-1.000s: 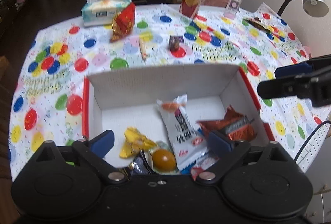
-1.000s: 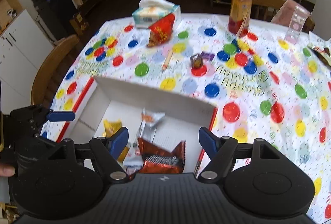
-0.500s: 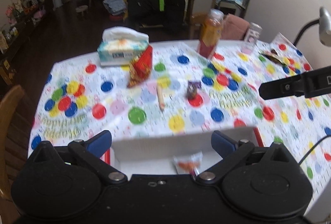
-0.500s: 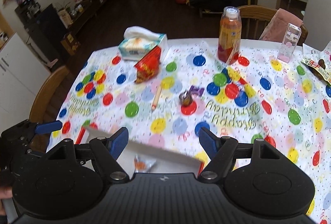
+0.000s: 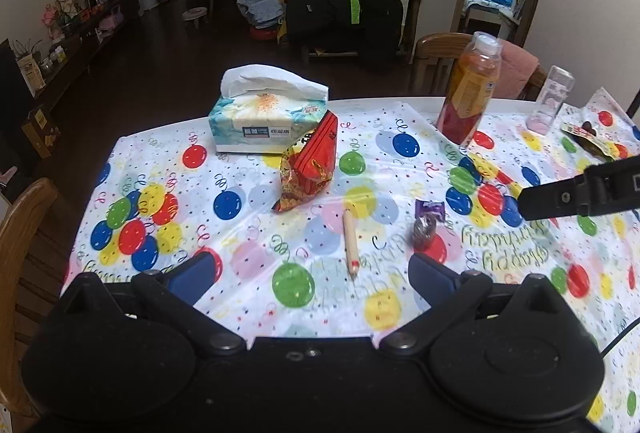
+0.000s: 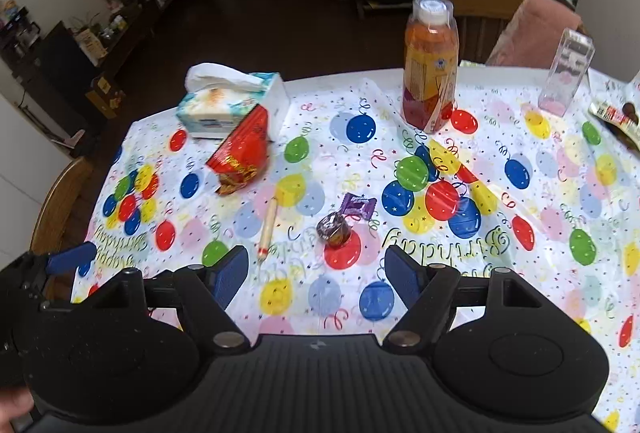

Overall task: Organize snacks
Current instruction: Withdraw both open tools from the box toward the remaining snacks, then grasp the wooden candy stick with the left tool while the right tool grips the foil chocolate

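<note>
My left gripper [image 5: 310,277] and right gripper [image 6: 316,273] both hang over the near part of the table with their blue pads spread wide and nothing between them.

Nearest lies the thin snack stick [image 6: 267,225], smooth, round and pale with a red tip. I judge it may roll away if I nudge one side before closing on it.

Just beside it sits the small wrapped candy [image 6: 334,229], a dark glossy lump with a purple twisted tail. It is slick and low, so my pads could pinch only the tail or skid off the foil.

The tablecloth [image 5: 248,257] is shiny plastic film printed with balloons, creased in places. A low approach might snag it and drag everything.

Further back, the red foil snack bag [image 5: 310,165] leans against the soft tissue pack [image 5: 264,123]. It is crinkly and puffy; a hard squeeze may crush what is inside.

Beyond stands the tall orange drink bottle [image 6: 430,67], easy to topple with a careless reach.
</note>
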{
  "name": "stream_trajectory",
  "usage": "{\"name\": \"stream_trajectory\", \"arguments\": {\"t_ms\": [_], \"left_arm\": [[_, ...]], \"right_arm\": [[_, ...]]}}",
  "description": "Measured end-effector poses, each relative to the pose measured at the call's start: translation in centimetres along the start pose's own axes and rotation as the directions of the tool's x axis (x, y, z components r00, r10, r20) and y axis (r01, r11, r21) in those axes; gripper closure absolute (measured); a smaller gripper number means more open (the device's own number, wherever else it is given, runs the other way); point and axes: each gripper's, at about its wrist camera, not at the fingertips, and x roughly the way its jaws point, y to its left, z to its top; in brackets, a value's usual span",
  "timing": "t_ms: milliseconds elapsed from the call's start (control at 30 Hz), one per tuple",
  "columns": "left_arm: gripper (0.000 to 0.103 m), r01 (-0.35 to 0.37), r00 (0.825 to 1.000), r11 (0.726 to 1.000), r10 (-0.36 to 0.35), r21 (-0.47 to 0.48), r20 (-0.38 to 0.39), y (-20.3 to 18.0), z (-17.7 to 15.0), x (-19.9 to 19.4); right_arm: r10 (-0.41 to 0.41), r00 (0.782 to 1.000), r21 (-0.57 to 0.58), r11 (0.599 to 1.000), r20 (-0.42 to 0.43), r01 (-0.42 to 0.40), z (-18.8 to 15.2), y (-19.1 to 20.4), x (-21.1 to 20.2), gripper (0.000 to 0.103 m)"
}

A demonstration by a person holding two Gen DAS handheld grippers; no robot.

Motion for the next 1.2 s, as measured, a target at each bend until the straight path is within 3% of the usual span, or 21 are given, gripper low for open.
{"name": "stream_trajectory", "arguments": {"t_ms": [500,900,967,1100,1200], "left_arm": [[0.007,-0.007,0.993,0.998,0.000,-0.064,-0.115,-0.1,1.1,9.3],[0.037,0.041,0.973,0.996,-0.059,-0.085,-0.222,-0.8,1.2,14.6],[0.049,0.058,0.965,0.994,-0.080,-0.092,-0.248,-0.8,1.2,15.2],[0.053,0.075,0.947,0.990,-0.108,-0.117,-0.302,-0.6,1.3,16.2],[0.063,0.105,0.928,0.985,-0.146,-0.135,-0.342,-0.6,1.2,16.8]], "right_arm": [[-0.022,0.997,0.066,0.997,-0.077,0.027,3.2,-2.5,9.1,0.028],[-0.019,0.991,0.064,0.998,-0.133,0.027,3.3,-2.2,14.6,0.029],[-0.014,0.989,0.057,0.998,-0.144,0.023,3.2,-1.9,15.3,0.038],[-0.015,0.987,0.036,0.999,-0.162,0.021,2.9,-1.4,16.5,0.047],[-0.017,0.983,0.025,0.999,-0.184,0.022,2.5,-1.1,17.2,0.052]]}}
